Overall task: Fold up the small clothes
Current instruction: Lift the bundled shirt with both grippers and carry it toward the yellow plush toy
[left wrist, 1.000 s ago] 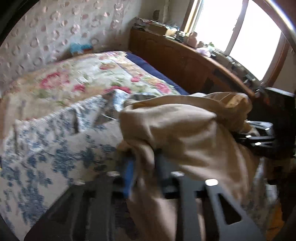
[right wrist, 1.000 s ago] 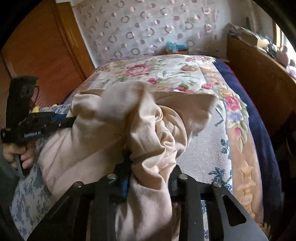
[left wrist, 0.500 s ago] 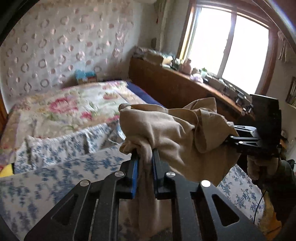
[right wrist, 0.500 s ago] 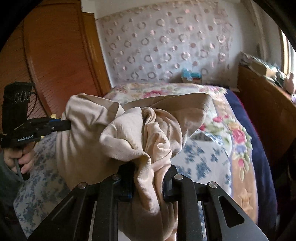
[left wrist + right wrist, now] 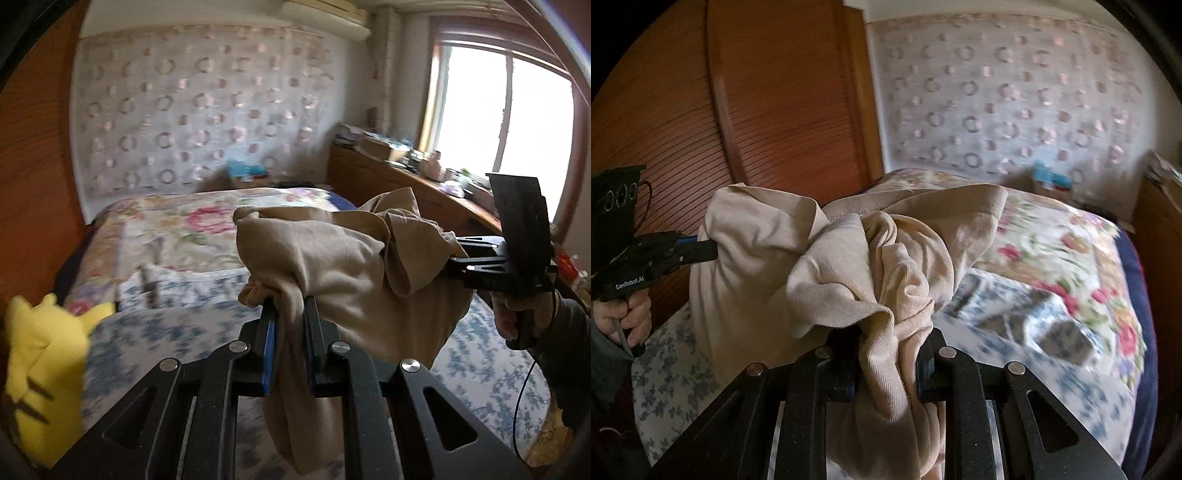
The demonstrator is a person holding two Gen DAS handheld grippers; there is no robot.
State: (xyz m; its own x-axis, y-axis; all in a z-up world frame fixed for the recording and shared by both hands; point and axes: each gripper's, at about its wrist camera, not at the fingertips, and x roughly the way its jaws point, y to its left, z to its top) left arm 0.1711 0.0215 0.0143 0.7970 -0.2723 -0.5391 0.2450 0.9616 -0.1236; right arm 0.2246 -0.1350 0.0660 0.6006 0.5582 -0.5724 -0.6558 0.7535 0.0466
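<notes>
Above the bed (image 5: 177, 328), a beige garment (image 5: 343, 273) hangs bunched in the air, well clear of the bedding, strung between both grippers. Its long axis runs side to side from one to the other. The left gripper (image 5: 289, 310) pinches one end between nearly closed jaws; the right gripper (image 5: 886, 334) clamps a thick wad of the other end. Neither hand is nearer. The cloth sags crumpled, not yet spread for folding. The left tool's handle reads "GenRobot.AI" (image 5: 629, 283).
</notes>
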